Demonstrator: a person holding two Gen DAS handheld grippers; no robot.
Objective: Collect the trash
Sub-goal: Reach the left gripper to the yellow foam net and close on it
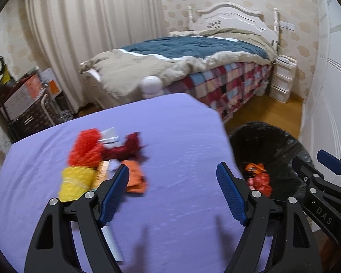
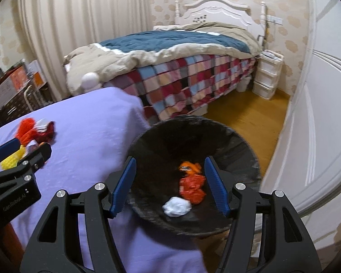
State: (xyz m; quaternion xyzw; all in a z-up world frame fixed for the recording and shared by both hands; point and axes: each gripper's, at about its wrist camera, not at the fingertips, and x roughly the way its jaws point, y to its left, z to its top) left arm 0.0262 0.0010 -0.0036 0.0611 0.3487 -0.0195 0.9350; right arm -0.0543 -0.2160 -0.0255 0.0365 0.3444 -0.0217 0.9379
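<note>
Both grippers are seen with jaws spread apart and nothing held between them. The left gripper (image 1: 172,193) is held over the purple-covered table (image 1: 175,136); bare cloth lies between its 2 blue pads. A pile of trash is located just beyond and outside the left jaw: an orange-red mesh puff (image 1: 86,147), a yellow mesh piece (image 1: 76,182), a dark red wrapper (image 1: 129,146) and an orange wrapper (image 1: 136,178), the last touching or overlapped by the tip of that jaw; contact cannot be confirmed owing to blur. A strip of white paper (image 1: 112,238) is noted under the left jaw's base. The right gripper (image 2: 169,182) is positioned above the black-lined trash bin (image 2: 238,145), which stands just beside the table edge. Between and slightly beyond its jaws, inside the bin, 3 items are recorded: a crumpled white wad (image 2: 176,206), a red-orange wrapper (image 2: 192,186) and a smaller orange wrapper (image 2: 188,168). Beyond both grippers a bed (image 2: 193,52) with a patchwork cover is seen, well apart from the table contents.
</note>
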